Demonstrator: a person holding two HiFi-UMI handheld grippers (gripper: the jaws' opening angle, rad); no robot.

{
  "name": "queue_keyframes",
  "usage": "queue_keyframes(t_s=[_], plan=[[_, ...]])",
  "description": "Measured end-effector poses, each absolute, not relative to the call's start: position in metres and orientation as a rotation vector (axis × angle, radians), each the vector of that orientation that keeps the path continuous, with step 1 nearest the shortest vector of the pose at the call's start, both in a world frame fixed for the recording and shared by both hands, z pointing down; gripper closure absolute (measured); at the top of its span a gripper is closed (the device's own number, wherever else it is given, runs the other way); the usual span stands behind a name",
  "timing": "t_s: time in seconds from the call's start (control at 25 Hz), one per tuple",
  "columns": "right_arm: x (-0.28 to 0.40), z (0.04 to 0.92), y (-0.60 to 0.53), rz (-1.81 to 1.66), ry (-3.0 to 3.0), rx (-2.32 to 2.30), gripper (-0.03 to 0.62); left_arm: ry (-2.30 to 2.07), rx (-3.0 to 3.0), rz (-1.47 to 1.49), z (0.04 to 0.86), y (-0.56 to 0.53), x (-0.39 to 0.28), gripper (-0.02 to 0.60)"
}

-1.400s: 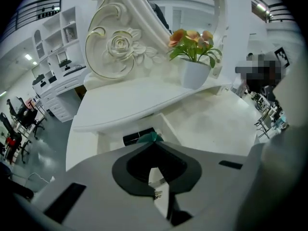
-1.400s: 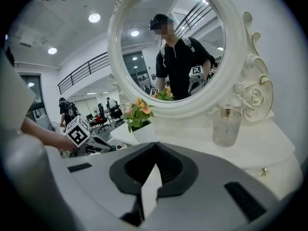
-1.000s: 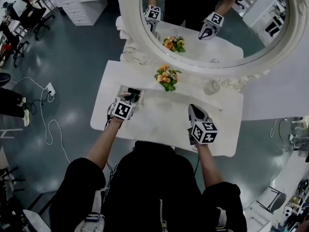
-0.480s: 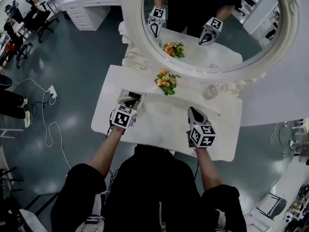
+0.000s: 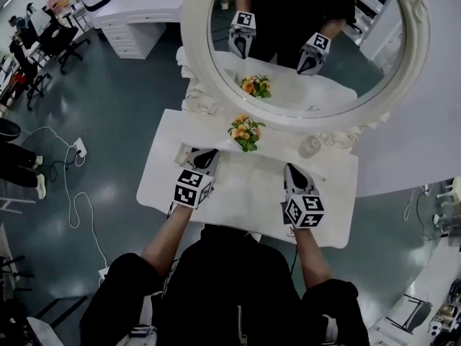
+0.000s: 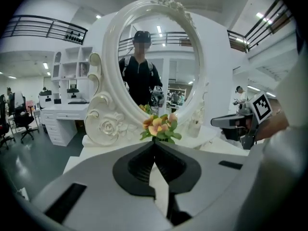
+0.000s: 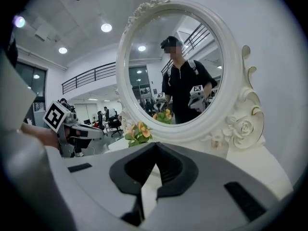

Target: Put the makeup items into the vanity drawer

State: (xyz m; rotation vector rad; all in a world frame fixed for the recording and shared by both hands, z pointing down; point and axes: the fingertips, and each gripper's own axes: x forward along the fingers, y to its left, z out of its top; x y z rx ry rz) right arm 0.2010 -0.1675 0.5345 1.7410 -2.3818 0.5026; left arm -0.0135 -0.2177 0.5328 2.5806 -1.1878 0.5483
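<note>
My left gripper (image 5: 207, 155) hovers over the left part of the white vanity top (image 5: 248, 193). It is shut with nothing between its fingers (image 6: 154, 142). It covers the small compartment at the table's left; only a pale corner (image 5: 184, 151) of that shows, and its contents are hidden. My right gripper (image 5: 292, 169) is over the right half of the table, also shut and empty (image 7: 155, 144). Each gripper shows in the other's view: the right gripper (image 6: 236, 124) and the left gripper (image 7: 79, 131). No loose makeup item is in view.
A small orange-and-green flower bunch (image 5: 245, 131) stands at the back centre, below the big oval mirror (image 5: 302, 42) with its ornate white frame. A clear round ornament (image 5: 310, 146) sits at the mirror's base on the right. Cables (image 5: 72, 186) lie on the floor at left.
The left gripper has moved right and forward over the open compartment, so the dark things in it no longer show. The right gripper has barely moved.
</note>
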Motion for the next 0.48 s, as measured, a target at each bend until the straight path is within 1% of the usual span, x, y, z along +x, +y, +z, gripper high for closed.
queue_keyframes(t_s=[0.24, 0.48], plan=[[0.213, 0.489, -0.169, 0.283, -2.393, 1.78, 0.591, -1.201, 2.676, 0.452, 0.495, -0.221, -0.007, 0.561], [0.221, 0.472, -0.168, 0.229, -2.396, 1.83, 0.591, -1.21, 2.698, 0.414, 0.484, -0.222, -0.006, 0.561]])
